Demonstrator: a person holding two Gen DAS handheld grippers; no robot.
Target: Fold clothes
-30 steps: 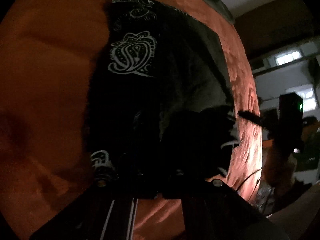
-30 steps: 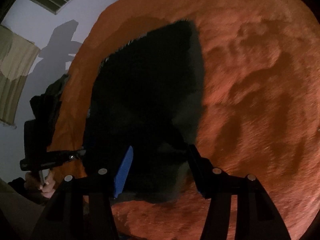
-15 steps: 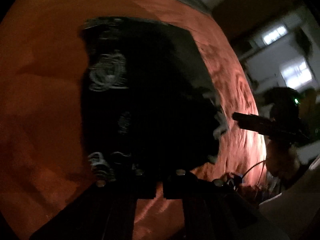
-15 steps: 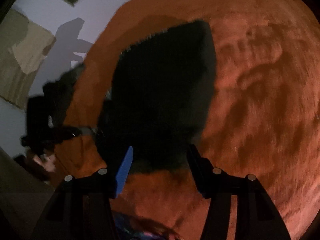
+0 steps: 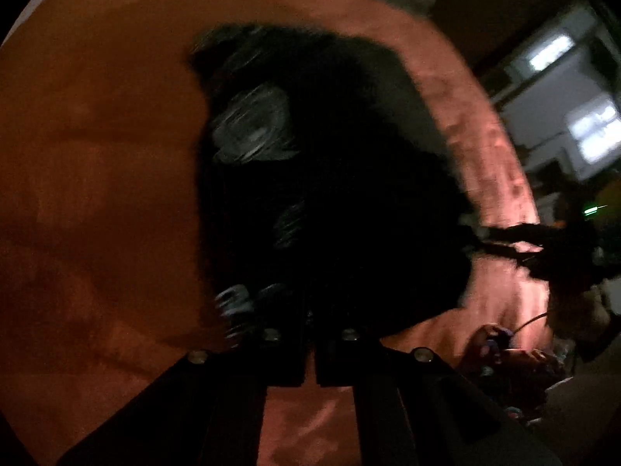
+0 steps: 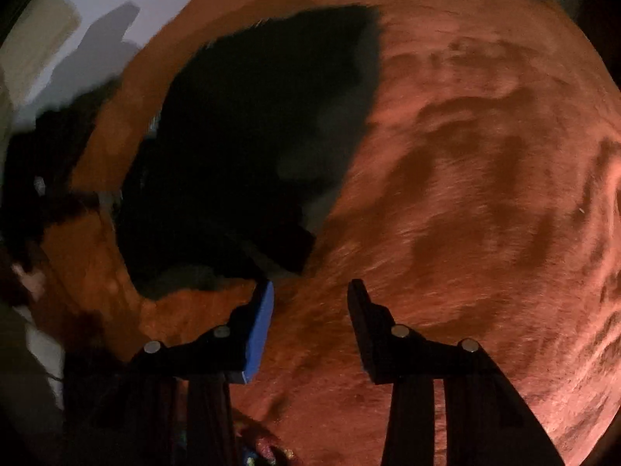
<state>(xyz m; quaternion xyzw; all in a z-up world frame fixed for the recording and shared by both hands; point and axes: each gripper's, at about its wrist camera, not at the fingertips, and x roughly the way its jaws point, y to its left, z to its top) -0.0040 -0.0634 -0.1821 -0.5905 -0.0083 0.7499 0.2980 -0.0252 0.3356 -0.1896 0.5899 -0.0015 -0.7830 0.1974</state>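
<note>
Your left gripper (image 5: 308,349) is clamped on the near edge of the black paisley garment (image 5: 330,202), lifting it. Your right gripper (image 6: 308,310) is closing on nothing, over bare orange blanket (image 6: 485,194) just off the garment's near corner. The cloth lies mid-blanket, partly doubled; I judge the fold half done, with smoothing and further folds left.

Both wrist cameras look steeply down, close over the orange blanket (image 6: 465,194). Left views the dark garment (image 5: 349,194) from one side, right from the opposite; both share it.
</note>
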